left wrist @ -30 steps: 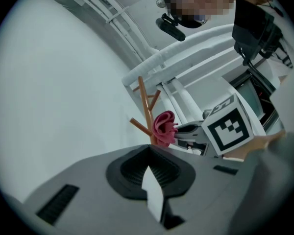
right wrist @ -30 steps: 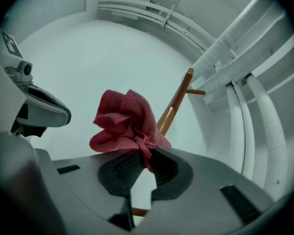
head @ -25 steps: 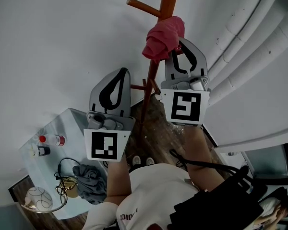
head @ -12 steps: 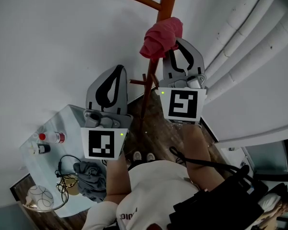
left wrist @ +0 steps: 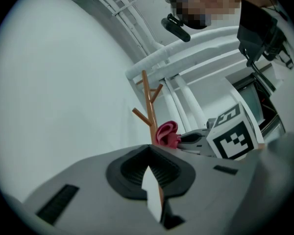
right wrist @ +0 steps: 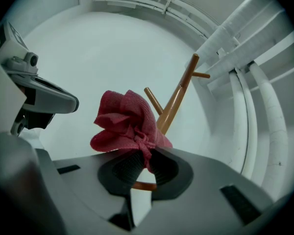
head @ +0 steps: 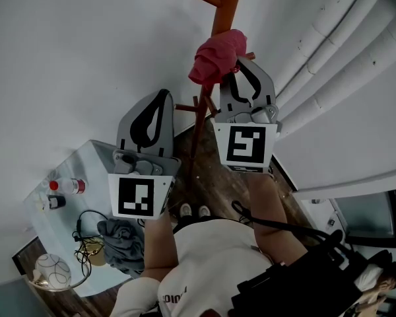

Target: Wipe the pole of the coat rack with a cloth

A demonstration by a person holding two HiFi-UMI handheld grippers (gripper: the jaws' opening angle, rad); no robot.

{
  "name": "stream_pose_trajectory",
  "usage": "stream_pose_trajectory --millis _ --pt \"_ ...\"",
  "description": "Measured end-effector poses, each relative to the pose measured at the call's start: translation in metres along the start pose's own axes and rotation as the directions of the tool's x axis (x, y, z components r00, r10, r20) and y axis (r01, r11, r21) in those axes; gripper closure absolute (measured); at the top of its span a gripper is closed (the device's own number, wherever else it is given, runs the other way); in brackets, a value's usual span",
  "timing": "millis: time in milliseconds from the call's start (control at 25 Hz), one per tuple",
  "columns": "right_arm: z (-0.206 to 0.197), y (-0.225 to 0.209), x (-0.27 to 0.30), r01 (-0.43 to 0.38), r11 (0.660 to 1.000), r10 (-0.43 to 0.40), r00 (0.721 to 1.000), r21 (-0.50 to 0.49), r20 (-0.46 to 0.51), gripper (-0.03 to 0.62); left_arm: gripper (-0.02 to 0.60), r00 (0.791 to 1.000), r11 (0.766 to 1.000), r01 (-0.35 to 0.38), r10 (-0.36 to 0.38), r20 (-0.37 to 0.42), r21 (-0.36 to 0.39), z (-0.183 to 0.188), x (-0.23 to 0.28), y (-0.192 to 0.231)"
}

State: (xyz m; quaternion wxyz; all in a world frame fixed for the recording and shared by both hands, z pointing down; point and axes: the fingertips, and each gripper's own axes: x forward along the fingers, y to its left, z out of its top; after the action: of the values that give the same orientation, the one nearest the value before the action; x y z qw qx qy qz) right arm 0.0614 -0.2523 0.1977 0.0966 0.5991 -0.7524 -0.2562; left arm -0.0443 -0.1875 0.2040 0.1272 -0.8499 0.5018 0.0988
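Note:
The brown wooden coat rack pole [head: 219, 18] rises against the white wall, with pegs branching off it. A bunched red cloth [head: 216, 53] presses against the pole just below an upper peg. My right gripper [head: 239, 63] is shut on the cloth's pinched end. In the right gripper view the cloth [right wrist: 123, 120] bulges above the jaws of the right gripper [right wrist: 146, 153], with the pole [right wrist: 175, 102] right behind it. My left gripper [head: 161, 96] hangs lower and left of the pole, shut and empty. The left gripper view shows the left gripper [left wrist: 148, 150], the pole [left wrist: 148, 104] and the cloth [left wrist: 166, 133].
Thick white pipes [head: 343, 51] run along the wall right of the rack. A glass side table [head: 59, 226] at lower left carries a bottle [head: 68, 186], a bowl [head: 51, 271], cables and a grey rag [head: 122, 238]. A black bag [head: 303, 276] hangs at the person's right side.
The right gripper and the red cloth have slid a little down the pole, away from the upper peg. The left gripper has barely moved.

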Motion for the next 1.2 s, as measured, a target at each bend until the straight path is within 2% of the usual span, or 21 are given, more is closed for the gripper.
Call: stream_pose_trajectory --millis 520,680,1040,1200 --pt "-0.016 0.011 -0.004 -0.030 1.000 0.030 0.999 0.008 -0.032 0.546 0.569 1.000 1.000 -0.010 0.010 -0.028 0.009 -0.013 -0.003 -0.001" --pt "-0.025 0.017 -0.004 -0.040 0.999 0.040 0.998 0.012 -0.053 0.546 0.569 1.000 1.000 -0.025 0.025 -0.005 -0.003 -0.019 -0.007 0.001" --pt "-0.041 0.027 -0.005 -0.059 0.998 0.059 0.994 0.008 -0.094 0.546 0.569 0.999 0.999 -0.035 0.034 -0.029 -0.013 -0.032 -0.007 0.001" --pt "-0.050 0.037 -0.008 -0.075 0.997 0.076 0.990 0.016 -0.119 0.546 0.569 0.997 0.999 -0.042 0.042 -0.063 -0.012 -0.040 -0.014 0.002"
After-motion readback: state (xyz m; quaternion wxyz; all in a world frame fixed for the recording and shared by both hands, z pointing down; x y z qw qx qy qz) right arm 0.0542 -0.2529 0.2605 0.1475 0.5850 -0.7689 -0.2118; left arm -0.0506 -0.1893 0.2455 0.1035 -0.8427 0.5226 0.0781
